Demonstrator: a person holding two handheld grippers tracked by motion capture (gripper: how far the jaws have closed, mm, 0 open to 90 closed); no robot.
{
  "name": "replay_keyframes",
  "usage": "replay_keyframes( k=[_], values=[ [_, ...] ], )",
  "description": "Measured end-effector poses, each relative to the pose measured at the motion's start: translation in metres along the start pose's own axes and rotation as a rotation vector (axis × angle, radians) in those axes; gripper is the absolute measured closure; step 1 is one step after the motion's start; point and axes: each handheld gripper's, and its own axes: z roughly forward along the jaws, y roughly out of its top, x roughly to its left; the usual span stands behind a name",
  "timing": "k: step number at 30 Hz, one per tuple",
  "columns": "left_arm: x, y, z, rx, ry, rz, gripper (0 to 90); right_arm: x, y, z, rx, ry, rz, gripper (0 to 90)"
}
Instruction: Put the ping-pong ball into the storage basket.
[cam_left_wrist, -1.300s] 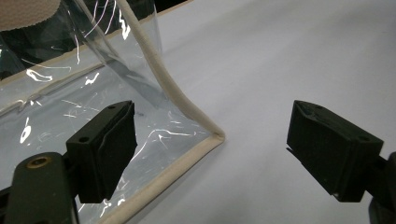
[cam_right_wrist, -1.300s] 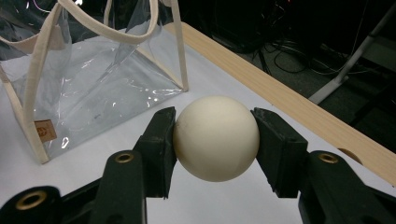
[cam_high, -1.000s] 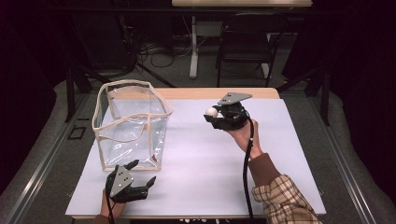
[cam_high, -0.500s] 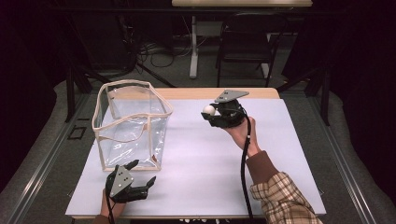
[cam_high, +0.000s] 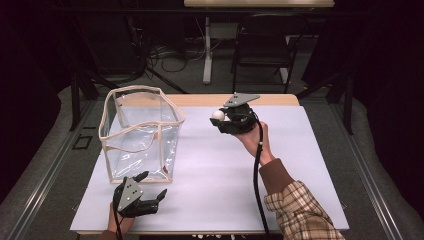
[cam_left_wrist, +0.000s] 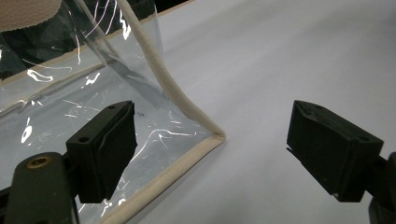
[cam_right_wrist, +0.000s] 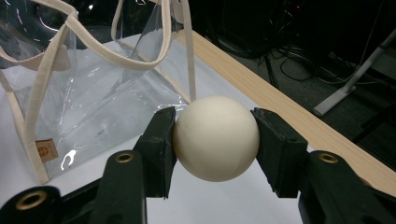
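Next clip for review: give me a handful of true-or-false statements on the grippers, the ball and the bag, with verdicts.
1. The right gripper is shut on a cream ball. True.
2. The ball lies inside the clear bag. False: it is held above the white table, right of the bag.
3. The left gripper has open jaws with nothing between them. True.
4. The left gripper clamps the bag's handle. False: it sits near the bag's bottom corner, gripping nothing.
5. The bag lies flat on its side. False: it stands upright, mouth open.

Bag cut off by the top and left edges in the left gripper view, its tan label too small to read. Ball partly hidden by the pads at both sides.
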Motion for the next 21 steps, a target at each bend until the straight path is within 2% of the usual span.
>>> replay_keyframes(
  k=[21],
  values=[
    [0.000,0.000,0.000,0.003,-0.001,-0.002,16.0,0.004,0.009,0.012,0.009,0.011,-0.020,50.8]
  ],
)
